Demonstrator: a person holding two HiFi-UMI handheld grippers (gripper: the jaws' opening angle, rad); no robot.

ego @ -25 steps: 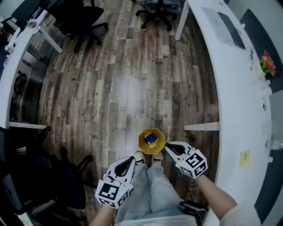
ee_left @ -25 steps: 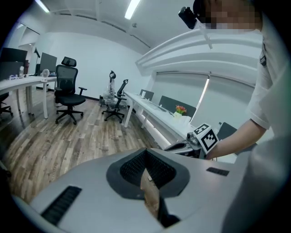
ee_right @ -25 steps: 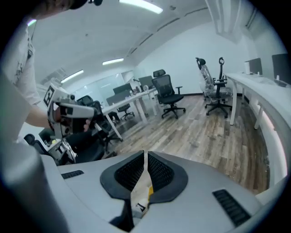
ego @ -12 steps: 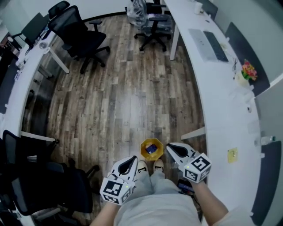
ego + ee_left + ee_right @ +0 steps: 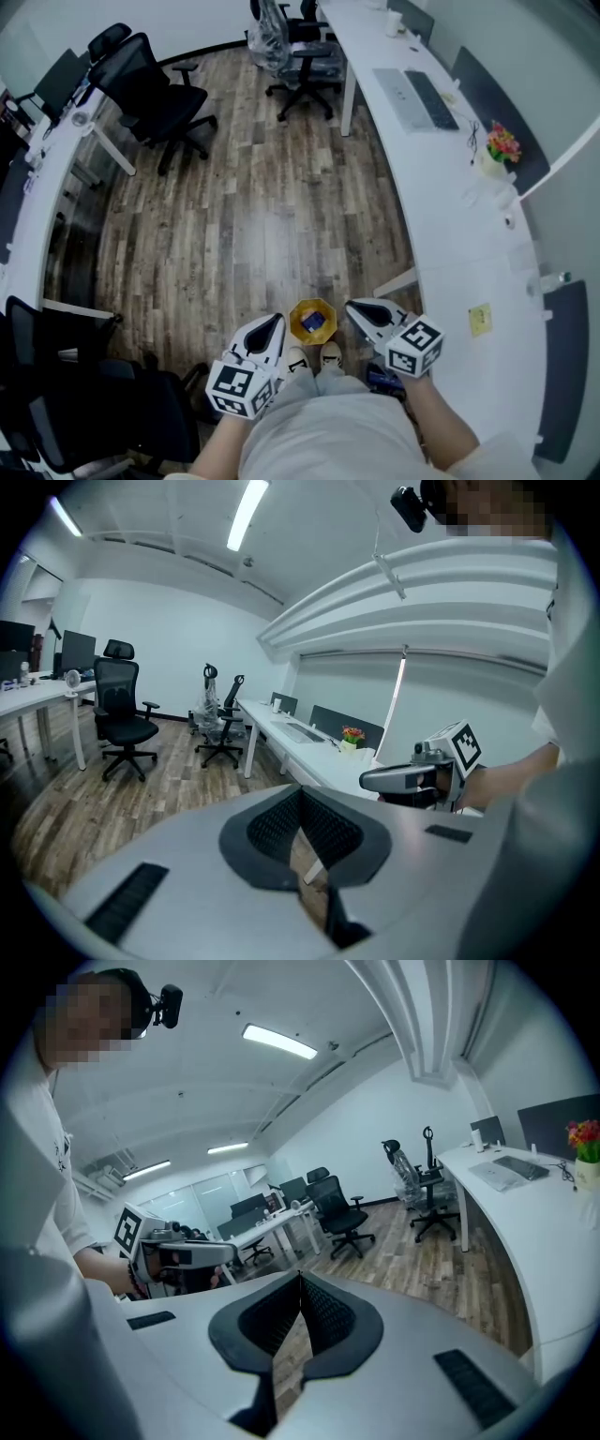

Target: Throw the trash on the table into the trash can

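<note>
A small yellow trash can [image 5: 312, 321] stands on the wood floor by the person's shoes, with a blue item inside it. My left gripper [image 5: 270, 324] hangs just left of the can, shut and empty. My right gripper [image 5: 354, 307] hangs just right of the can, also shut with nothing between its jaws. In the left gripper view my own jaws [image 5: 301, 791] meet at their tips, and the right gripper [image 5: 367, 779] shows beyond them. The right gripper view shows its jaws [image 5: 300, 1279] closed, with the left gripper [image 5: 230, 1252] off to the left.
A long curved white table [image 5: 450, 225] runs along the right, holding a keyboard [image 5: 430, 100], a flower pot [image 5: 499, 150] and a yellow sticky note [image 5: 479, 319]. Black office chairs [image 5: 155, 94] stand at the back left and at the bottom left [image 5: 103, 412].
The head view has tilted up and pulled back, so more of the room and table shows. The trash can and both grippers stay close together, slightly lower in the frame.
</note>
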